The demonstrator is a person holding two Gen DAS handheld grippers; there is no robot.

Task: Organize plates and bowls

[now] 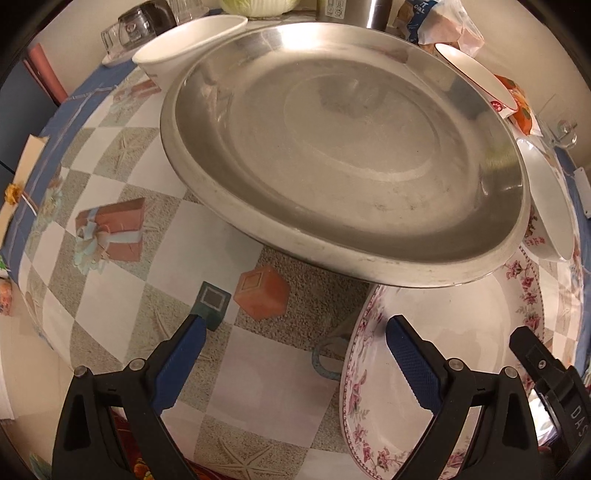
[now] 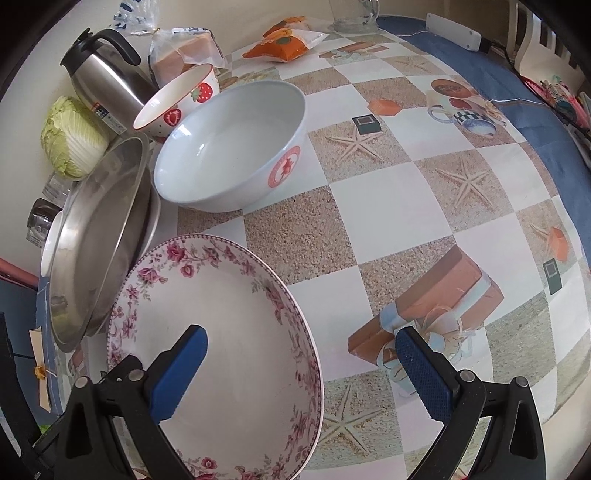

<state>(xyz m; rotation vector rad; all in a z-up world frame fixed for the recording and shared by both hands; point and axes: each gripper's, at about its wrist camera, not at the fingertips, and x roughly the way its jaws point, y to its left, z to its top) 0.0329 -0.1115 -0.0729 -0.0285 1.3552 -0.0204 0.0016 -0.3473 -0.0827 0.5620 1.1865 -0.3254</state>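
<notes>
A large steel plate (image 1: 332,147) sits on the patterned table, its near edge resting on a floral-rimmed white plate (image 1: 461,350). My left gripper (image 1: 295,328) is open in front of both, its right finger over the floral plate's left part. In the right wrist view the floral plate (image 2: 229,332) lies at lower left, the steel plate (image 2: 96,229) beyond it. My right gripper (image 2: 301,343) is open, straddling the floral plate's right rim. A big white bowl with a red emblem (image 2: 232,147) and a strawberry bowl (image 2: 177,99) stand behind. A white bowl (image 1: 192,40) stands far left.
A steel kettle (image 2: 99,70), a cabbage (image 2: 72,136), snack bags (image 2: 288,40) and a bread bag (image 2: 184,51) line the wall. Glassware (image 1: 129,33) stands at the back left. The tablecloth (image 2: 424,221) spreads right of the plates.
</notes>
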